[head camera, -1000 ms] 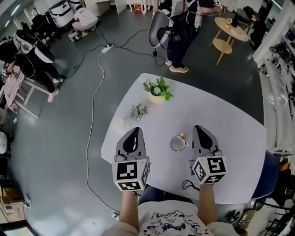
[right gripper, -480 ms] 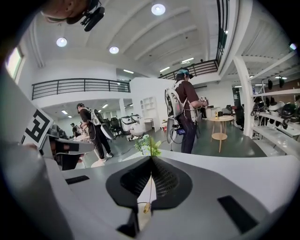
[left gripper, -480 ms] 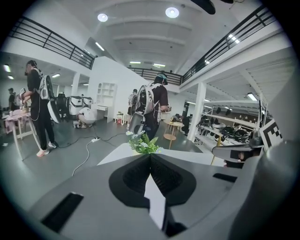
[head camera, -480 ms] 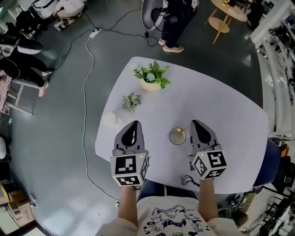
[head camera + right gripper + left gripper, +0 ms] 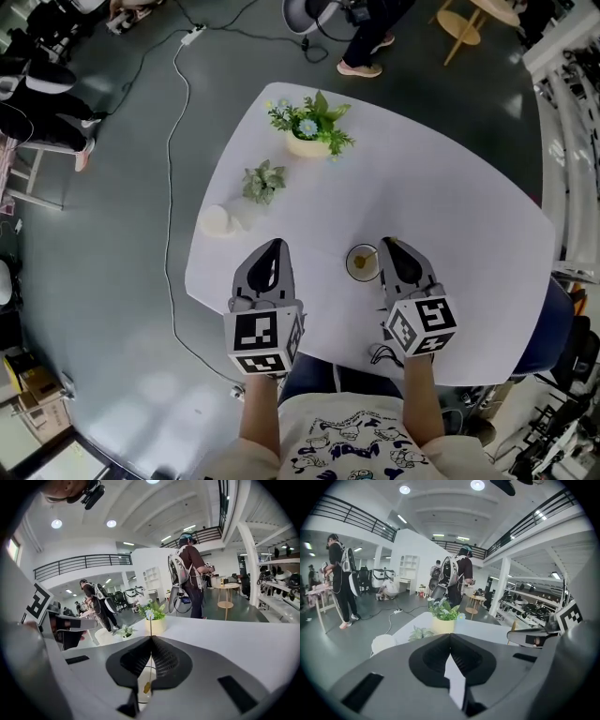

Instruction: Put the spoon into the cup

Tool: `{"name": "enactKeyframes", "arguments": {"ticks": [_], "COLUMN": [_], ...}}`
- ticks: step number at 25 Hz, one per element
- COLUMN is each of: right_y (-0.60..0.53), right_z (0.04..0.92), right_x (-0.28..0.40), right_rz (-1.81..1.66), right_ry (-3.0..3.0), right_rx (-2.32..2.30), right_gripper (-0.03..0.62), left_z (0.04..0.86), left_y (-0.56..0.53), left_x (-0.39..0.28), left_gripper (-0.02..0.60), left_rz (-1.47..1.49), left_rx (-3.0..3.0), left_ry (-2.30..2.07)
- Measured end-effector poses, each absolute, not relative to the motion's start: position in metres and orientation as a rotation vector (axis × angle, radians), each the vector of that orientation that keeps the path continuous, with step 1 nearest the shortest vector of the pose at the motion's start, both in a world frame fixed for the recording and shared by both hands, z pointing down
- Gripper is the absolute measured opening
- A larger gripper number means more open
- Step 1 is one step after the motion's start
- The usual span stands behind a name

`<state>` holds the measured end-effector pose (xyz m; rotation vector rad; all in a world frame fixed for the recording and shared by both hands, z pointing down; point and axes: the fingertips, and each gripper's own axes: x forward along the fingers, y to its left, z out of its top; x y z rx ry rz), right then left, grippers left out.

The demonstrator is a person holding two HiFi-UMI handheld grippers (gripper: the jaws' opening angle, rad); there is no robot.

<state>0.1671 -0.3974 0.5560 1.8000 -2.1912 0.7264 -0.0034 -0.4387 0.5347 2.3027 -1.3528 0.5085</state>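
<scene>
Right gripper (image 5: 388,244) jaws pinch the spoon (image 5: 147,686) by its handle, bowl hanging beneath them over the cup (image 5: 351,264), seemingly ready to lower in. Left gripper (image 5: 272,246) jaws meet, empty.

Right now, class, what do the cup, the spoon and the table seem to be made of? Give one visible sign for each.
Cup: probably glazed ceramic, as it is white and smooth-walled, though plastic is possible.
Spoon: likely metal with a gold finish, going by its very thin stem and yellow sheen.
Table: an even, matt white top, either laminate or painted board. The pictures don't show which.
</scene>
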Motion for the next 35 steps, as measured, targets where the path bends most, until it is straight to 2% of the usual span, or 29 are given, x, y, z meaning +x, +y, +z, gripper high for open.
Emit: {"name": "enactKeyframes", "arguments": {"ticks": [23,25,29,35], "right_y": [-0.395,-0.394,-0.392,-0.392], "right_z": [0.610,0.610,0.601,0.569], "right_x": [0.168,0.170,0.173,0.185], "right_rz": [0.792,0.774,0.727,0.652], "right_ry": [-2.163,-2.146,-2.135,-2.140], "right_rx": [1.740,1.746,1.764,1.853], "right_gripper": [0.021,0.040,0.134,0.176], "left_z": [0.576,0.575,0.566,0.543], "left_y": [-0.413,-0.412,-0.411,-0.411], "left_x": [-0.018,-0.017,-0.015,-0.014], "left_gripper": [0.014,0.014,0.014,0.014], "left_rz": [0.544,0.540,0.527,0.483], "left_rx": [2.195,2.196,2.207,2.230], "left_ry": [-1.394,-1.395,-1.402,-1.435]}}
